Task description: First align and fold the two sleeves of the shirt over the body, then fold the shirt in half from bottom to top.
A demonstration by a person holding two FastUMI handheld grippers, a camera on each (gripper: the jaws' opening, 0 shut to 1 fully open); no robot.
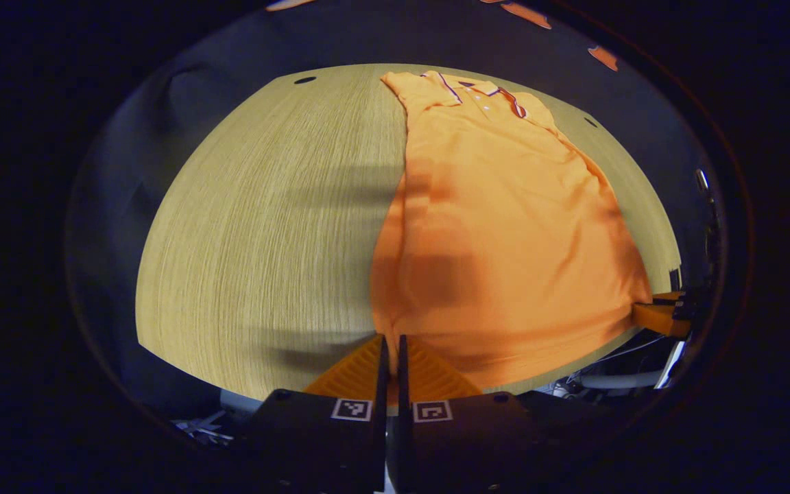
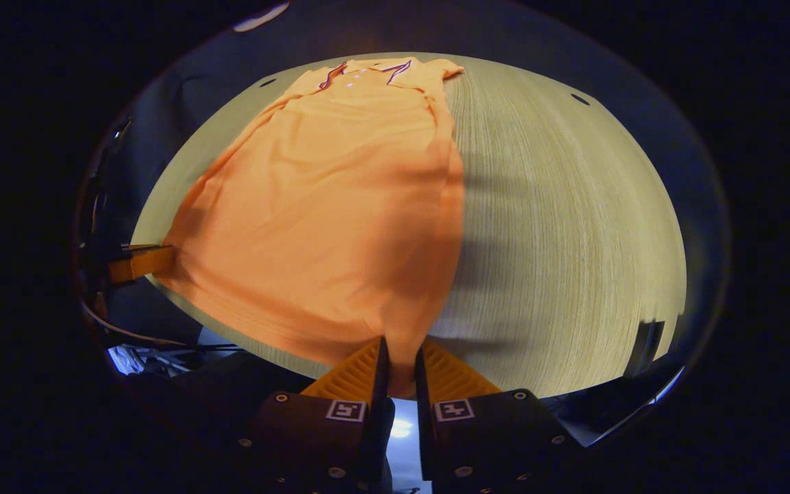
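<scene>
1. Here the shirt (image 1: 498,226) lies flat on the wooden table (image 1: 265,226), filling the centre and right of the left gripper view, with its collar (image 1: 481,89) at the top of the frame and its hem at the bottom edge of the table.
2. Both sleeves look already folded in over the body, so my reading is that the bottom-to-top fold is the step in hand.
3. The left gripper (image 1: 392,357), at bottom centre of its view, has its fingers pressed nearly together, pinching one hem corner.
4. The right gripper (image 2: 398,363), at bottom centre of its own view, nips the other hem corner, where a strip of cloth shows between its fingers.
5. The fabric looks thin, soft and light; it will likely sag and wrinkle between the two holds unless kept gently taut.
6. The hem corners seem the right places to hold: they let the edge travel evenly toward the collar.
7. A knit like this may slip from a shallow pinch, so a deep bite is safer.
</scene>
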